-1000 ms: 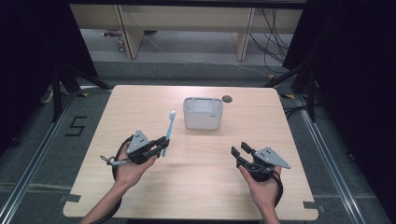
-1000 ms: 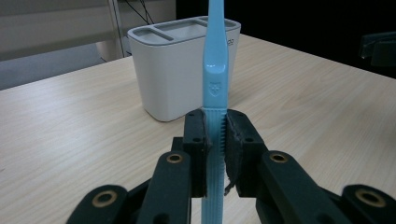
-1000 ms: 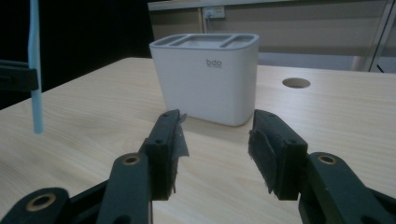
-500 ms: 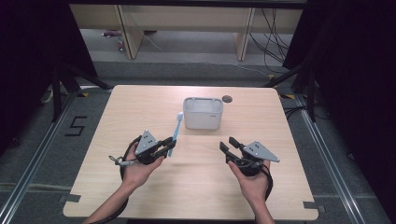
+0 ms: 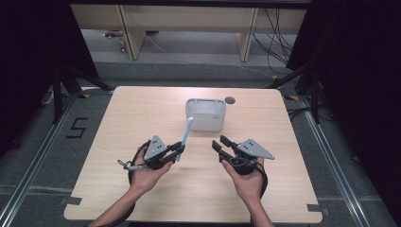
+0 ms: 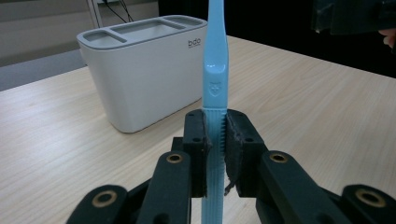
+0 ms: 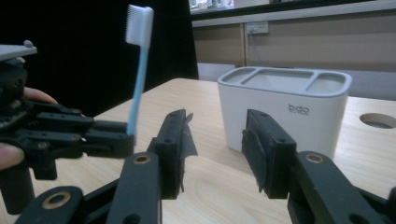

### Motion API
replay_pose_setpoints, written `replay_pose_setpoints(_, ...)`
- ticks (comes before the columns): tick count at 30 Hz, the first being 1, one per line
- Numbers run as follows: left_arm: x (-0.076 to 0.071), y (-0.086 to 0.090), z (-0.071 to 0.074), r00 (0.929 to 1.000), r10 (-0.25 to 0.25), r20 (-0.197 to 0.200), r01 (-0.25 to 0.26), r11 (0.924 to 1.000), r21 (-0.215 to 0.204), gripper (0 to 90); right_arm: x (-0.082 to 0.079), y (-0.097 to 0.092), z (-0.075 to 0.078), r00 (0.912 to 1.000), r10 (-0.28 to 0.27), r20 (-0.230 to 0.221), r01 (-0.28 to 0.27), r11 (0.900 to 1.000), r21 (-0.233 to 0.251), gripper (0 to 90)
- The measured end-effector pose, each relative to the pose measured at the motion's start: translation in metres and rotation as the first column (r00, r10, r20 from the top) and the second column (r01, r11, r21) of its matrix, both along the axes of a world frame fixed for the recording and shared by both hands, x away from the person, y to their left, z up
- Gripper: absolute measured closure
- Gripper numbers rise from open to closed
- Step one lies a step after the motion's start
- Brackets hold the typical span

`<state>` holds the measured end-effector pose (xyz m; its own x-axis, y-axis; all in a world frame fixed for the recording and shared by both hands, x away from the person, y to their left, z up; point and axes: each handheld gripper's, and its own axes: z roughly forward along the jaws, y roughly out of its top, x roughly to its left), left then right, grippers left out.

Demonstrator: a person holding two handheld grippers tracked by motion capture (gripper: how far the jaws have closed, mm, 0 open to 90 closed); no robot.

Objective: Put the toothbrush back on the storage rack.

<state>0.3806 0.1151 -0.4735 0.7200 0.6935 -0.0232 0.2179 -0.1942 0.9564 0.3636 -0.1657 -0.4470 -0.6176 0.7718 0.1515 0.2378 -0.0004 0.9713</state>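
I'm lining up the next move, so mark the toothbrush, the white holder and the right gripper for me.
toothbrush (image 6: pixel 215 65), left gripper view, on the blue handle above the jaws.
white holder (image 5: pixel 206 121), high view, on its front wall.
right gripper (image 7: pixel 215 140), right gripper view, midway between its open fingertips.

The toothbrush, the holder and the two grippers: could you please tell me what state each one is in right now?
Toothbrush: upright, bristle head on top, lifted off the table, handle clamped.
Left gripper: shut on the toothbrush handle.
Right gripper: open, its fingers have just been closing, with nothing between them.
Holder: standing upright on the table, compartments look empty.
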Motion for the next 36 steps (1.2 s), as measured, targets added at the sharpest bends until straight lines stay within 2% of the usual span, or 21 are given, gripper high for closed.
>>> replay_pose_setpoints(1,0.0,-0.002,-0.001,1.0,-0.008,0.004,0.008,1.0,-0.003,78.6,-0.001,0.003,0.001,0.9998,0.012,-0.018,-0.012,0.9997,0.022,60.5)
replay_pose_setpoints(3,-0.002,-0.004,0.0,1.0,-0.007,-0.002,0.007,0.9999,0.007,78.6,0.0,0.006,0.003,0.9997,0.021,-0.015,-0.021,0.9995,0.023,61.9)
replay_pose_setpoints(4,-0.001,-0.006,-0.001,0.9999,-0.014,0.003,0.014,0.9999,0.003,78.6,0.001,0.007,0.004,0.9998,0.017,0.006,-0.018,0.9998,0.01,62.6)
replay_pose_setpoints(5,-0.002,-0.007,-0.001,1.0,-0.009,-0.003,0.009,0.9998,0.016,78.6,0.0,0.01,0.005,0.9996,0.023,-0.019,-0.022,0.9992,0.033,63.0)
replay_pose_setpoints(7,-0.002,-0.01,-0.002,0.9999,-0.016,-0.001,0.016,0.9998,0.013,78.6,0.0,0.012,0.006,0.9993,0.037,-0.012,-0.036,0.999,0.025,63.7)
replay_pose_setpoints(9,-0.003,-0.012,-0.001,0.9998,-0.017,-0.002,0.018,0.9997,0.018,78.6,0.0,0.016,0.007,0.9987,0.046,-0.021,-0.045,0.9982,0.039,64.1)
replay_pose_setpoints(12,-0.004,-0.016,0.0,0.9997,-0.025,0.002,0.025,0.9995,0.022,78.6,0.001,0.02,0.007,0.9984,0.056,-0.002,-0.056,0.9978,0.034,64.8)
replay_pose_setpoints(14,-0.004,-0.019,0.001,0.9996,-0.028,0.004,0.028,0.9994,0.018,78.6,0.001,0.023,0.007,0.9971,0.073,-0.021,-0.072,0.9963,0.048,65.1)
replay_pose_setpoints(15,-0.004,-0.02,0.001,0.9994,-0.035,0.009,0.035,0.9993,0.012,78.6,0.001,0.025,0.008,0.9975,0.066,-0.023,-0.065,0.9966,0.05,65.2)
replay_pose_setpoints(17,-0.005,-0.022,0.002,0.9995,-0.032,0.006,0.032,0.9993,0.018,78.6,0.003,0.025,0.008,0.9981,0.061,0.006,-0.061,0.9978,0.028,65.5)
replay_pose_setpoints(18,-0.005,-0.022,0.002,0.9994,-0.033,0.007,0.033,0.9993,0.017,78.6,0.002,0.028,0.008,0.9972,0.072,-0.021,-0.071,0.9961,0.052,65.6)
replay_pose_setpoints(20,-0.006,-0.024,0.002,0.9994,-0.035,0.005,0.035,0.9992,0.017,78.6,0.004,0.029,0.008,0.9978,0.066,0.001,-0.066,0.9971,0.038,65.8)
replay_pose_setpoints(21,-0.006,-0.025,0.002,0.9993,-0.037,0.006,0.037,0.9992,0.018,78.6,0.004,0.031,0.008,0.9967,0.08,-0.017,-0.079,0.9956,0.051,65.8)
replay_pose_setpoints(24,-0.006,-0.026,0.003,0.9992,-0.039,0.008,0.039,0.9991,0.016,78.6,0.005,0.034,0.007,0.9964,0.082,-0.021,-0.081,0.9953,0.053,65.8)
replay_pose_setpoints(25,-0.007,-0.026,0.003,0.9992,-0.039,0.007,0.039,0.9991,0.017,78.6,0.004,0.036,0.007,0.9964,0.078,-0.035,-0.075,0.9948,0.069,66.0)
replay_pose_setpoints(26,-0.006,-0.027,0.003,0.9989,-0.046,0.013,0.046,0.9989,0.005,78.6,0.006,0.035,0.007,0.9958,0.087,-0.029,-0.085,0.9945,0.061,66.1)
replay_pose_setpoints(27,-0.007,-0.026,0.004,0.9992,-0.039,0.008,0.039,0.9991,0.017,78.6,0.006,0.036,0.006,0.996,0.085,-0.029,-0.083,0.9945,0.063,66.3)
replay_pose_setpoints(30,-0.007,-0.027,0.004,0.9991,-0.043,0.008,0.043,0.999,0.015,78.6,0.006,0.038,0.007,0.9961,0.084,-0.027,-0.082,0.9943,0.068,67.5)
replay_pose_setpoints(32,-0.008,-0.028,0.005,0.9989,-0.046,0.009,0.046,0.9988,0.018,78.6,0.007,0.039,0.007,0.9969,0.079,-0.009,-0.078,0.9957,0.049,68.1)
replay_pose_setpoints(33,-0.008,-0.029,0.005,0.9988,-0.048,0.009,0.048,0.9987,0.016,78.6,0.007,0.04,0.007,0.9961,0.084,-0.025,-0.083,0.9947,0.061,68.5)
replay_pose_setpoints(36,-0.009,-0.031,0.006,0.9985,-0.054,0.009,0.054,0.9984,0.015,78.6,0.007,0.041,0.007,0.9964,0.08,-0.027,-0.078,0.9949,0.064,69.7)
